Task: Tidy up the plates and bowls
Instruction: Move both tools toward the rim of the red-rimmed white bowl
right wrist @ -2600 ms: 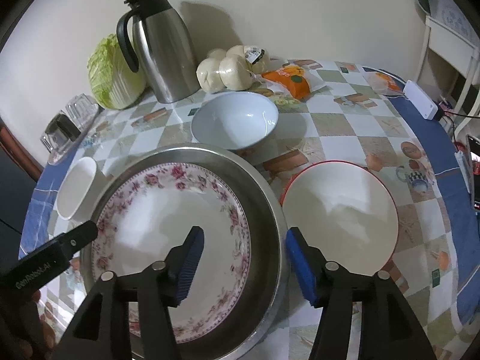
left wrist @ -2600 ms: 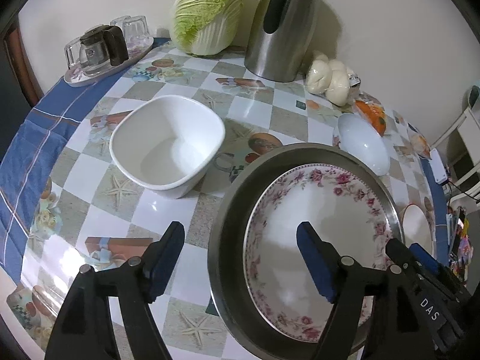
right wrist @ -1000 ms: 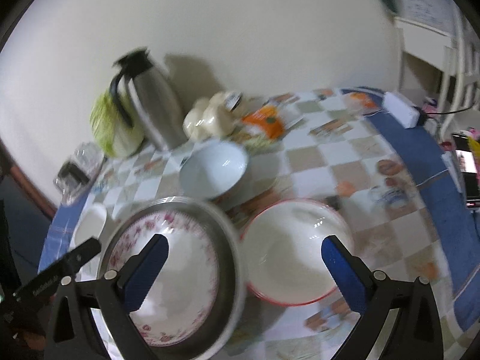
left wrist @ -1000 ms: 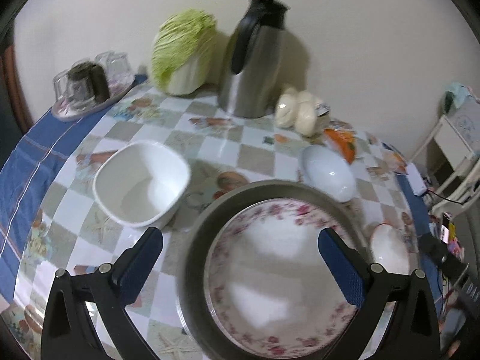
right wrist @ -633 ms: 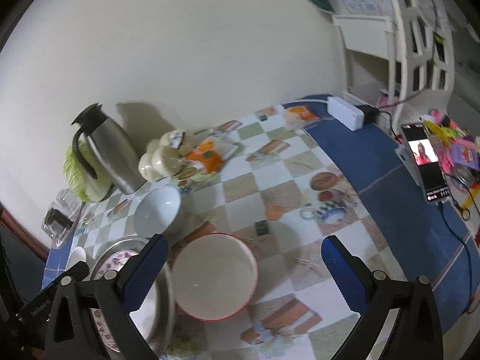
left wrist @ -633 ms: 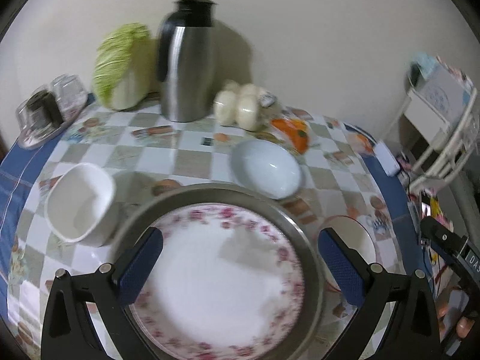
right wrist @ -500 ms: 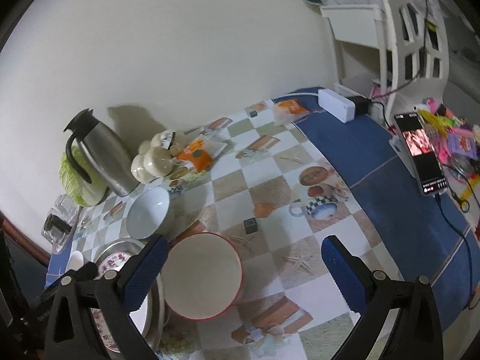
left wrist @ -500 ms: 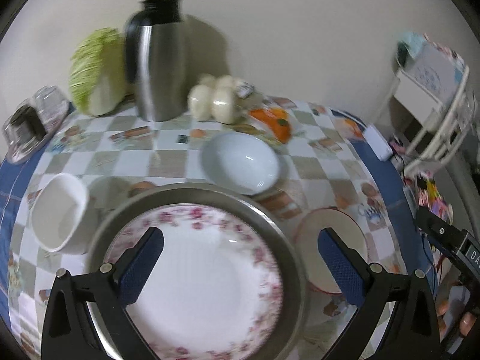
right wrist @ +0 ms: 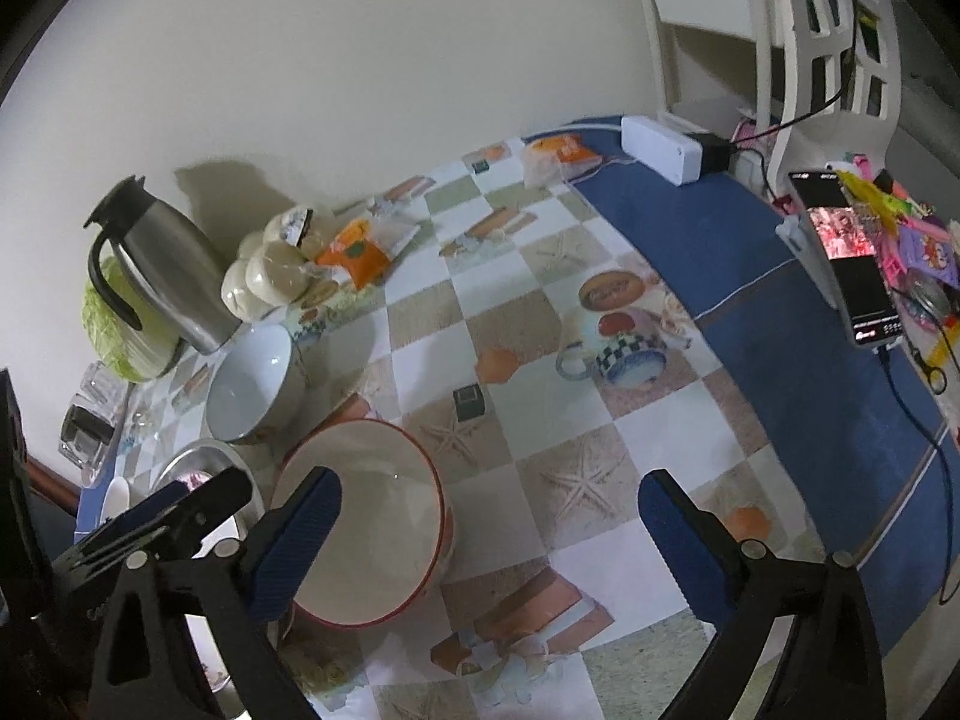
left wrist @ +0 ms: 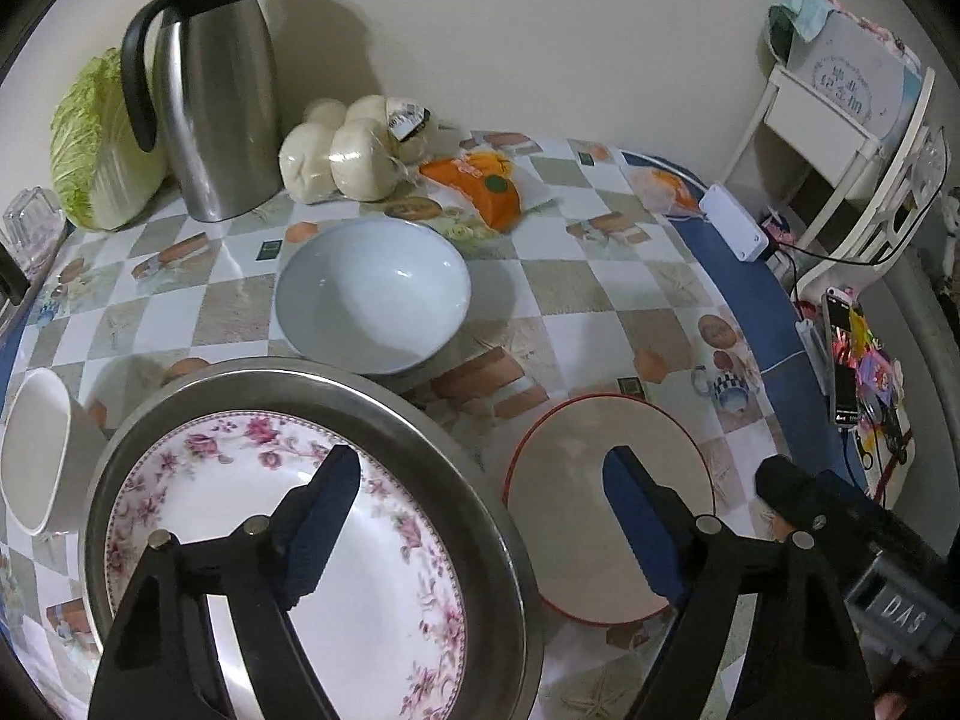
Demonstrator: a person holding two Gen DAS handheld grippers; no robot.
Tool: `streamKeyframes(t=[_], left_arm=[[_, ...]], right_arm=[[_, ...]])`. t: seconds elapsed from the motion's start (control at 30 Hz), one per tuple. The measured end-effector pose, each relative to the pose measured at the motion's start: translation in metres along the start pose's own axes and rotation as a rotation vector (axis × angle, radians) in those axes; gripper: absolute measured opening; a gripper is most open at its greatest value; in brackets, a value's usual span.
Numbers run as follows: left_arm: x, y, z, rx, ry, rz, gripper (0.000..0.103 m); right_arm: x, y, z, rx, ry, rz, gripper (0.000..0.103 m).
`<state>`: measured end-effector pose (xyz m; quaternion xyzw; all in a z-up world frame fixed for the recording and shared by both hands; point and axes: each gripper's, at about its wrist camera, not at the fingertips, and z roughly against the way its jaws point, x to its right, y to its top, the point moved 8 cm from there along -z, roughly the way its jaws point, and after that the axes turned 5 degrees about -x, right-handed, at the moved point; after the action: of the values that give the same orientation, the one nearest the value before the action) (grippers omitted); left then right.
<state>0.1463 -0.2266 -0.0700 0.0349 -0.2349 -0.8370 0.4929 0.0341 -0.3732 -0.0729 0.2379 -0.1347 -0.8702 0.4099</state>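
Observation:
A floral plate (left wrist: pixel 288 552) lies inside a steel pan (left wrist: pixel 480 480) at the near left. A red-rimmed bowl (left wrist: pixel 576 480) stands right of the pan and also shows in the right wrist view (right wrist: pixel 372 516). A pale blue bowl (left wrist: pixel 372 294) sits behind the pan, also in the right wrist view (right wrist: pixel 252 384). A white square bowl (left wrist: pixel 36 456) is at the far left. My left gripper (left wrist: pixel 480 528) is open and empty above the pan's right rim. My right gripper (right wrist: pixel 489 528) is open and empty, its left finger over the red-rimmed bowl.
A steel jug (left wrist: pixel 204 84), a cabbage (left wrist: pixel 96 138), bagged buns (left wrist: pixel 348 144) and an orange packet (left wrist: pixel 480 180) stand along the wall. Glasses on a tray (right wrist: pixel 90 420) sit at the far left. A phone (right wrist: pixel 846 252), a white box (right wrist: pixel 660 147) and a chair (right wrist: pixel 828 48) are at the right.
Both grippers have opened wide. The left one swung right, from the white square bowl toward the red-rimmed bowl. The right one rose and turned right over the table's open side.

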Motion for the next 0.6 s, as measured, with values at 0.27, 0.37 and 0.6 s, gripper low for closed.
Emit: streamKeyframes(t=[0.27, 0.37, 0.6], left_arm=[[0.006, 0.010, -0.011, -0.043, 0.040, -0.061, 0.082], [0.012, 0.015, -0.014, -0.061, 0.047, -0.090, 0.075], [0.028, 0.016, -0.031, -0.132, 0.100, -0.191, 0.066]], right_arm=[[-0.007, -0.010, -0.021, -0.060, 0.008, 0.004, 0.088], [-0.011, -0.012, -0.026, -0.076, 0.011, 0.011, 0.084], [-0.014, -0.016, -0.034, -0.099, 0.013, 0.018, 0.075]])
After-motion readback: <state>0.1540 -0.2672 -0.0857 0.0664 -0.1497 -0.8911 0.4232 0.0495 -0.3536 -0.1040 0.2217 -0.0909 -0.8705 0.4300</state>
